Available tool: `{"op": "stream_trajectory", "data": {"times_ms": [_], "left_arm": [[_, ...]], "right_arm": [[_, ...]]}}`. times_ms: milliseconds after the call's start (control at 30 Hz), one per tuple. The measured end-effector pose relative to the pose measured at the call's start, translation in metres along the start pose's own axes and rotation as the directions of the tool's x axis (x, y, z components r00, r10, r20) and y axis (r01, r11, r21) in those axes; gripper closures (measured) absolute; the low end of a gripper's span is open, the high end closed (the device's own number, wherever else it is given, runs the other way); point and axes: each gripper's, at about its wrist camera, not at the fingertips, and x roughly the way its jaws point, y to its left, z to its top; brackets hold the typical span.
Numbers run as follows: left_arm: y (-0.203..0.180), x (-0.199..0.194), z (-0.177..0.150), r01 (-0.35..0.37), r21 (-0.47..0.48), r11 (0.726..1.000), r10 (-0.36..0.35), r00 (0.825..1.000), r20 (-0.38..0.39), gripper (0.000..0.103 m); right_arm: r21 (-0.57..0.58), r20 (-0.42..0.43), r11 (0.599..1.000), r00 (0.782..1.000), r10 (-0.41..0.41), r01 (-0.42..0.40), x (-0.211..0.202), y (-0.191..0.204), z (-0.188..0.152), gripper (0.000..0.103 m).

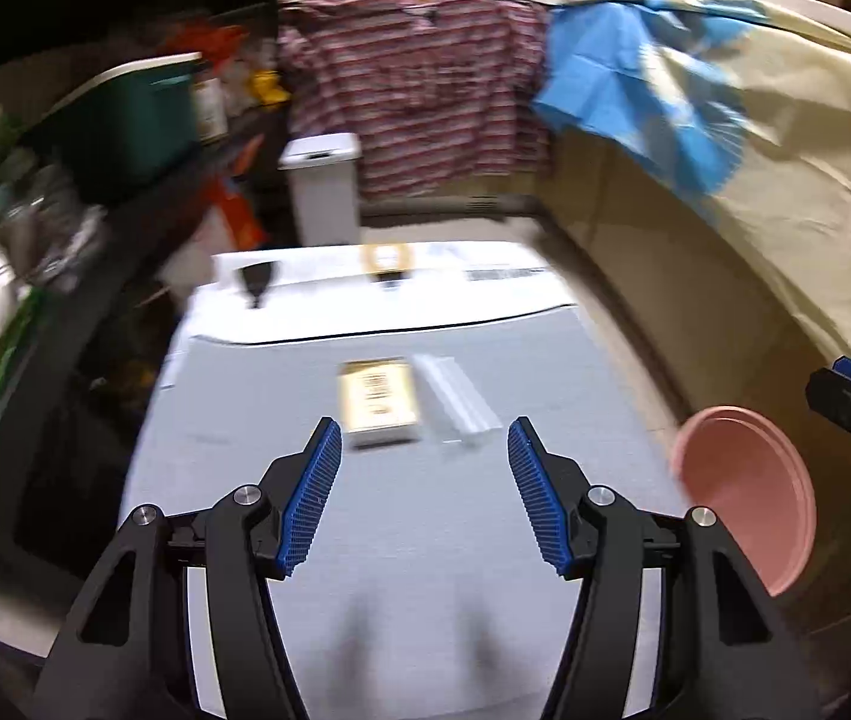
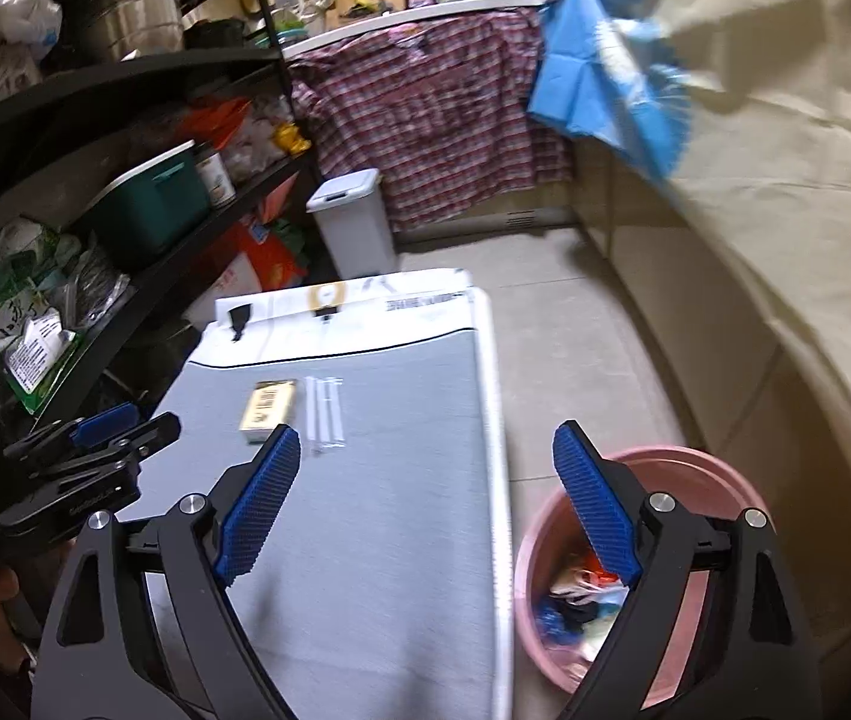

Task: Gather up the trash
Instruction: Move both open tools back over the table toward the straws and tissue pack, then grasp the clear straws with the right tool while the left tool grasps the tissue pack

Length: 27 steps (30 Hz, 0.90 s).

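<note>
Both my tools are released and carry nothing. The left tool (image 1: 424, 495) hangs over the near part of the desk (image 1: 401, 540), pads parted. The right tool (image 2: 425, 501) stands wider, its right pad over the pink basin (image 2: 719, 474).

Two pieces of trash remain on the desk: a small box (image 1: 378, 401) and, just beside it on the right, a clear wrapper (image 1: 455, 399). Both lie mid-desk, beyond my pads. The basin stands on the floor just right of the desk and already holds mixed scraps.

Risks, as I judge them:
- The box and wrapper lie close together; a closing pad may nudge one while taking the other.
- The wrapper is flat and clear, so pads may slide over it without gripping.
- The left view is blurred, so my aim at either piece is uncertain.
- The basin sits below the desk's right edge; a drop released too early may land on the floor.

Room: the desk's near half is bare, giving a free approach. A shelf (image 2: 125, 192) crowds the left side. The floor on the right is open beyond the basin, up to a draped cloth (image 2: 785, 210).
</note>
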Motion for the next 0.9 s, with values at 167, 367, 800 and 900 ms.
{"op": "stream_trajectory", "data": {"times_ms": [167,367,800,900], "left_arm": [[0.046,0.014,-0.006,-0.061,-0.039,0.997,0.061,0.998,-0.02,0.046],[0.077,0.039,-0.009,-0.083,-0.083,0.993,0.082,0.996,-0.018,0.046],[0.086,0.111,-0.013,-0.073,-0.116,0.991,0.067,0.996,-0.054,0.046],[0.085,0.117,-0.013,-0.068,-0.114,0.991,0.062,0.997,-0.056,0.046]], "right_arm": [[-0.035,-0.032,0.999,0.999,0.028,-0.029,0.042,0.036,-0.002,0.018],[-0.095,-0.049,0.995,0.998,0.035,-0.04,0.099,0.07,-0.004,0.018],[-0.188,-0.137,0.982,0.991,-0.006,-0.02,0.208,0.107,-0.02,0.037],[-0.18,-0.152,0.983,0.988,-0.01,-0.018,0.219,0.106,-0.022,0.038]]}}
